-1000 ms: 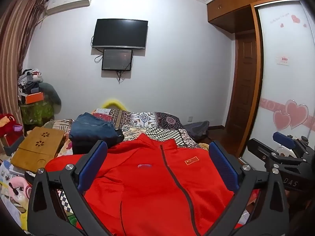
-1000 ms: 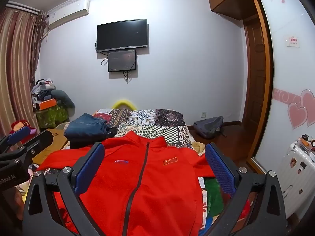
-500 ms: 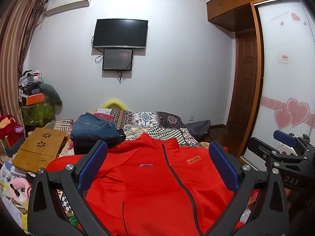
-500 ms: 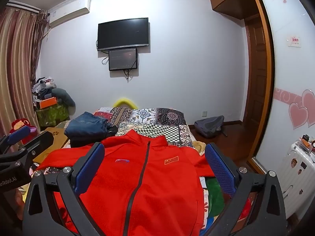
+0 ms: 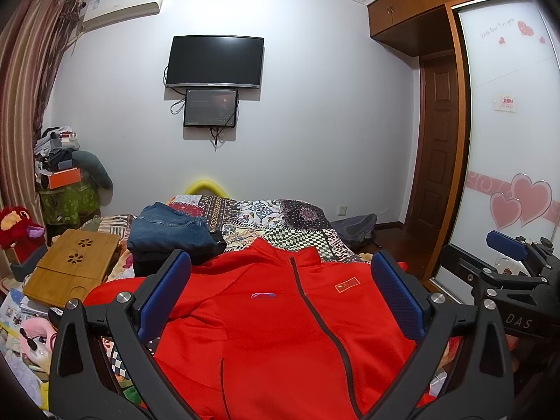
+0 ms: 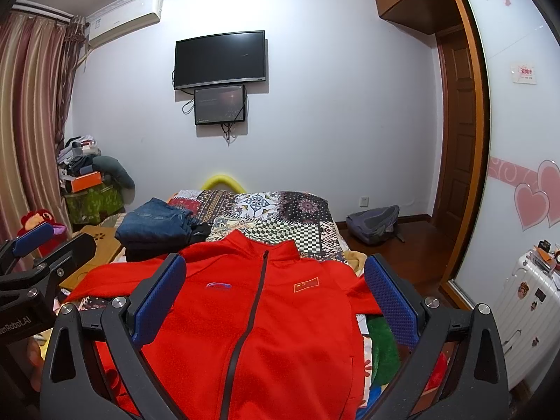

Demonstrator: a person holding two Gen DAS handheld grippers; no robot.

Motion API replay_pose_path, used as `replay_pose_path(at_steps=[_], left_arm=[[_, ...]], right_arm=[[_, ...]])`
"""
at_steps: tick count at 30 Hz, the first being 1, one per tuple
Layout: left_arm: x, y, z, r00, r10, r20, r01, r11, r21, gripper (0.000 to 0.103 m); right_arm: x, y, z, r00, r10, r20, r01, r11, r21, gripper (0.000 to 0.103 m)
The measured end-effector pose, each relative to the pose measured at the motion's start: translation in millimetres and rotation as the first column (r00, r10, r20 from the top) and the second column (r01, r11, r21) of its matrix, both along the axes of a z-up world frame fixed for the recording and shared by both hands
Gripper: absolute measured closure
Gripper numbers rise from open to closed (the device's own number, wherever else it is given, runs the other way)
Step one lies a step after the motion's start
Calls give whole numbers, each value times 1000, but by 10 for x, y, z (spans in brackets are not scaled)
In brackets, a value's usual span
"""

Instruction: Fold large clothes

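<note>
A large red zip-up jacket (image 5: 280,325) (image 6: 266,318) lies spread flat, front up, on the patchwork bed (image 5: 280,217) (image 6: 280,213), collar toward the far wall. Its left sleeve stretches sideways; the lower hem is hidden under the grippers. My left gripper (image 5: 280,294) hovers open above the jacket's chest, nothing between its blue pads. My right gripper (image 6: 273,290) hangs open over the same area, also holding nothing. Each gripper shows at the edge of the other view: the right gripper (image 5: 507,273), the left gripper (image 6: 35,262).
Folded blue jeans (image 5: 171,231) (image 6: 157,224) sit on the bed behind the jacket's left shoulder. A bamboo lap desk (image 5: 73,266) and clutter lie left of the bed. A grey backpack (image 6: 374,224) rests on the floor; a white suitcase (image 6: 525,308) stands at right.
Both grippers have drifted slightly; the jacket lies unmoved and both grippers stay open.
</note>
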State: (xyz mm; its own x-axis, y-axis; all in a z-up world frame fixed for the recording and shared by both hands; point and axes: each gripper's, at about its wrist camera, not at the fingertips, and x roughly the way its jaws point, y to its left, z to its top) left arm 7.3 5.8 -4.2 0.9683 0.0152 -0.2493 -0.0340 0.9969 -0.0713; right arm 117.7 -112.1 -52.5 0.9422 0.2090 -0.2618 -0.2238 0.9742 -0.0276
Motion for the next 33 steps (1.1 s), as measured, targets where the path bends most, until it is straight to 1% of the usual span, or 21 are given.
replay_pose_path(at_steps=[33], left_arm=[[-26,32,-10,1000,5,-5,-5,1000,-2,0]], right_arm=[[-22,43,-22,1000,0,-3,0,1000,-6,2]])
